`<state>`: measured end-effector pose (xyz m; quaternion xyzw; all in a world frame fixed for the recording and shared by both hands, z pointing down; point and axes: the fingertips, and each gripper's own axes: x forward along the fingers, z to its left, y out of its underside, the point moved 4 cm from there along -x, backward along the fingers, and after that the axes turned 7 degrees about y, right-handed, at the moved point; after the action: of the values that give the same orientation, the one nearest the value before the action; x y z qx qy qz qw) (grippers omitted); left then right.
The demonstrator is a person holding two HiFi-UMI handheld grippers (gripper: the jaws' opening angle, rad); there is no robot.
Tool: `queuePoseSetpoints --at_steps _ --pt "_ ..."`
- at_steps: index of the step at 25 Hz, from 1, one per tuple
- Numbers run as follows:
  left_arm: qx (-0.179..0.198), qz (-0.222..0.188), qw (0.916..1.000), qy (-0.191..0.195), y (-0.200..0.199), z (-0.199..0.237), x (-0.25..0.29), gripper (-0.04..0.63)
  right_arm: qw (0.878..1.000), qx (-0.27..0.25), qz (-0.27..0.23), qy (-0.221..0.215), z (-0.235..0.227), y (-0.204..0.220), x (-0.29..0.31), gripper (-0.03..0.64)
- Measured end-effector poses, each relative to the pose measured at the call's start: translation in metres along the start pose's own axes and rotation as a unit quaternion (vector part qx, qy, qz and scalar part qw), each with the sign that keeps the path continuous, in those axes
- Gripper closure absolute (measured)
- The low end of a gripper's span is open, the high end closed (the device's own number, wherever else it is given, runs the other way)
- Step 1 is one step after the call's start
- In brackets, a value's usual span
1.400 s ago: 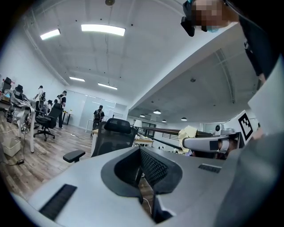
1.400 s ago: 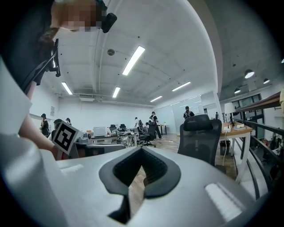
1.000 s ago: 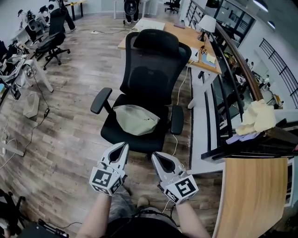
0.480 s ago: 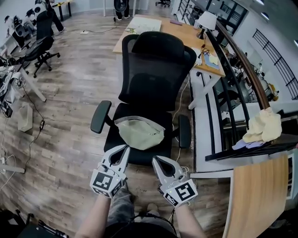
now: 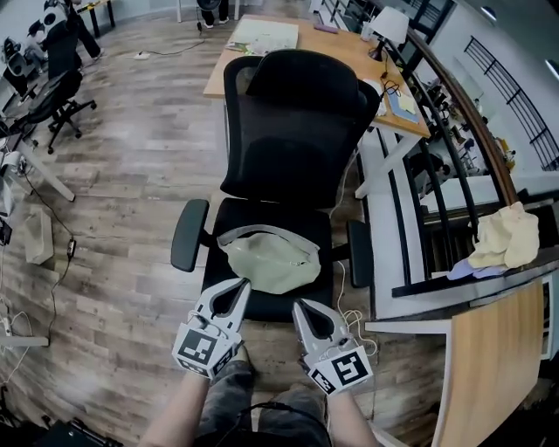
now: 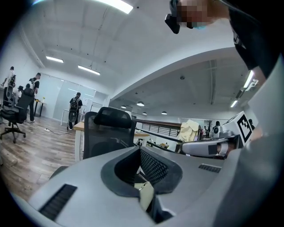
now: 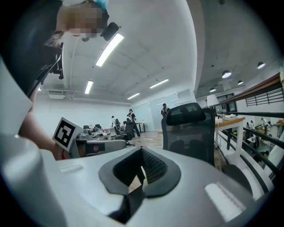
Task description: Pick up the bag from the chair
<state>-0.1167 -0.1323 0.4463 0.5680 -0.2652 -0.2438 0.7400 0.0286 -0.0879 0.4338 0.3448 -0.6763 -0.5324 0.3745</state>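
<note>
A pale olive bag [image 5: 269, 260] lies on the seat of a black mesh office chair [image 5: 297, 131], strap curled along its far edge. My left gripper [image 5: 241, 285] is shut and empty, its tip just short of the bag's near left edge. My right gripper [image 5: 300, 306] is also shut and empty, a little short of the seat's front edge. In the left gripper view a strip of the bag [image 6: 145, 197] shows through the gap behind the closed jaws, with the chair [image 6: 108, 133] beyond. The right gripper view shows the chair's back [image 7: 188, 128] ahead.
A wooden desk [image 5: 349, 57] with a white lamp [image 5: 390, 22] stands behind the chair. A dark railing [image 5: 454, 113] and a white desk run along the right, with yellow cloth [image 5: 507, 237] draped there. Other chairs [image 5: 52, 87] stand far left. A white cable [image 5: 354, 323] lies by the chair's base.
Both grippers have moved forward toward the chair, and the bag now lies just ahead of their tips. Both stay shut.
</note>
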Motion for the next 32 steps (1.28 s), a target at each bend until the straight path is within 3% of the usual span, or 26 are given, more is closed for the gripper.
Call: queuePoseSetpoints --at_steps 6,15,25,26,29,32 --pt "-0.015 0.008 0.9998 0.006 0.022 0.013 0.011 0.597 0.999 0.011 0.021 0.034 -0.013 0.030 0.011 0.609" --pt "-0.054 0.028 0.9977 -0.031 0.075 0.042 0.022 0.597 0.994 0.040 0.055 0.088 -0.046 0.102 0.036 0.609" --pt "-0.092 0.055 0.9911 -0.080 0.137 0.083 0.031 0.588 0.975 0.020 0.096 0.201 -0.108 0.160 0.059 0.607" --pt "-0.095 0.058 0.9904 -0.081 0.142 0.084 0.032 0.588 0.972 0.023 0.100 0.213 -0.113 0.164 0.058 0.535" --pt "-0.097 0.070 0.9894 -0.082 0.154 0.087 0.035 0.584 0.959 0.054 0.108 0.258 -0.128 0.176 0.053 0.510" --pt "-0.103 0.078 0.9873 -0.092 0.167 0.093 0.036 0.576 0.942 0.118 0.118 0.292 -0.143 0.196 0.051 0.413"
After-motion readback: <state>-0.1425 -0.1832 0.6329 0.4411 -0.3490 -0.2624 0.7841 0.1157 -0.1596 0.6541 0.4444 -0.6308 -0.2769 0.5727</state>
